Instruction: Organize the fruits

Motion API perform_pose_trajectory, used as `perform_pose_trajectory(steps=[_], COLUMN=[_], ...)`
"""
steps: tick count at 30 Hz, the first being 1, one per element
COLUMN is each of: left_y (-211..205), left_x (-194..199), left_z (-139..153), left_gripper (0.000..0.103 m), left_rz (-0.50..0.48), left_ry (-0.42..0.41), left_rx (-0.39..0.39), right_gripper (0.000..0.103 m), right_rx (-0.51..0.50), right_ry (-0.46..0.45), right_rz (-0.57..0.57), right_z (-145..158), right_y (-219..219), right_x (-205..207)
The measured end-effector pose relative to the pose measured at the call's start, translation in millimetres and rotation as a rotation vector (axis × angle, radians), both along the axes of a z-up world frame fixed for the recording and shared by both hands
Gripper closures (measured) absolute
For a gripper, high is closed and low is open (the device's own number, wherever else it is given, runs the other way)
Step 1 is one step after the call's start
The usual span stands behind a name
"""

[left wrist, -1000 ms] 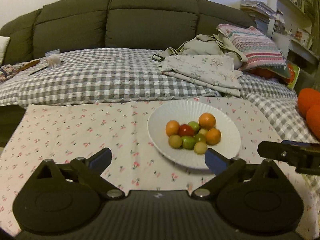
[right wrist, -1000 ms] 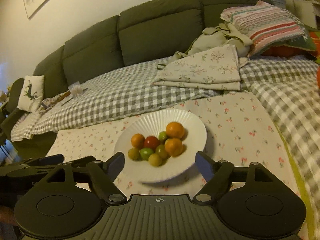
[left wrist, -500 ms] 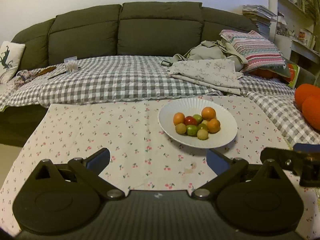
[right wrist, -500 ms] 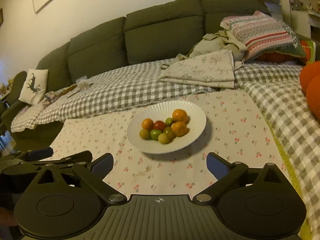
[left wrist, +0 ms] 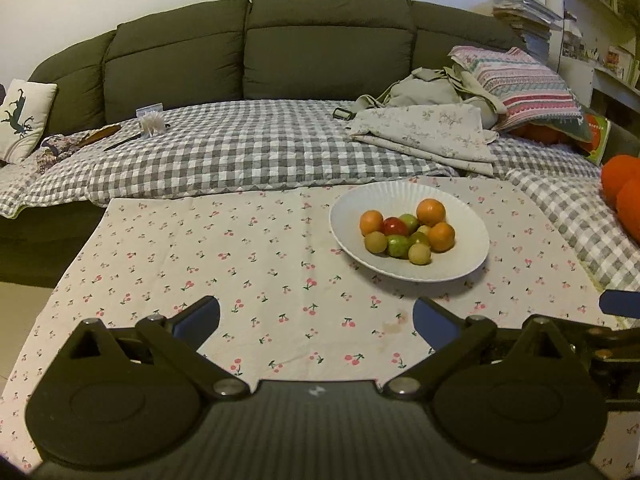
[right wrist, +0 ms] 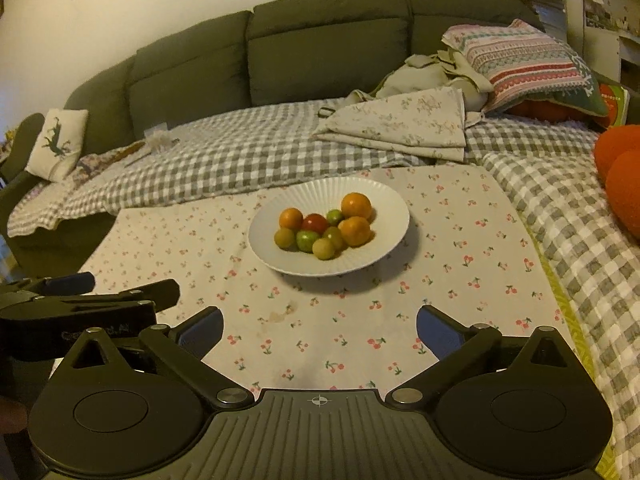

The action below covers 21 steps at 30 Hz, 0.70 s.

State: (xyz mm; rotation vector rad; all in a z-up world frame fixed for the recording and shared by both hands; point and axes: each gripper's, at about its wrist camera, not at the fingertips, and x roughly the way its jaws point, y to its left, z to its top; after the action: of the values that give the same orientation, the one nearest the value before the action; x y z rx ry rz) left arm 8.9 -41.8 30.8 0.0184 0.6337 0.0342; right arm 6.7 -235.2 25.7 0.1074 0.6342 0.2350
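White ribbed plate (left wrist: 460, 216) right of centre in the left wrist view, just above centre in the right wrist view (right wrist: 384, 200); resting on a cherry-print tablecloth (left wrist: 240, 264). Piled in its bowl, touching one another: three oranges (left wrist: 431, 212), one red fruit (left wrist: 395, 225), several green and yellow-green fruits (left wrist: 398, 245). Same cluster in the right wrist view: oranges (right wrist: 356, 205), red fruit (right wrist: 315, 223), green ones (right wrist: 307, 240).

Left gripper (left wrist: 316, 322) low centre of its frame, jaws spread wide, holding nothing, over bare cloth well short of the plate. Right gripper (right wrist: 320, 326) likewise low centre, jaws wide apart, nothing between them, plate well ahead. Left gripper also seen at lower left of the right wrist view (right wrist: 76, 292).

Small brownish stain (right wrist: 280, 312) on the cloth between plate and right gripper. Grey checked blanket (left wrist: 240, 152) across mid-frame behind the cloth, dark green sofa (left wrist: 320, 48) along the top. Folded floral sheet (left wrist: 432, 136) and striped pillow (left wrist: 524, 84) upper right. Orange cushions (left wrist: 624, 196) at right edge.
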Motion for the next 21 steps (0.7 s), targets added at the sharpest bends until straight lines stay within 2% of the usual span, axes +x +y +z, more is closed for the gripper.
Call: perform_pose_trajectory(steps=[21], left_y=[5], left_x=[5], left_z=[-10], left_gripper=[0.001], left_rz=[0.014], left_ry=[0.037], left_rx=[-0.024], right_gripper=[0.000], right_rx=[-0.041], right_ry=[0.041], right_rz=[-0.031], right_z=[-15], right_y=[4], right_x=[11])
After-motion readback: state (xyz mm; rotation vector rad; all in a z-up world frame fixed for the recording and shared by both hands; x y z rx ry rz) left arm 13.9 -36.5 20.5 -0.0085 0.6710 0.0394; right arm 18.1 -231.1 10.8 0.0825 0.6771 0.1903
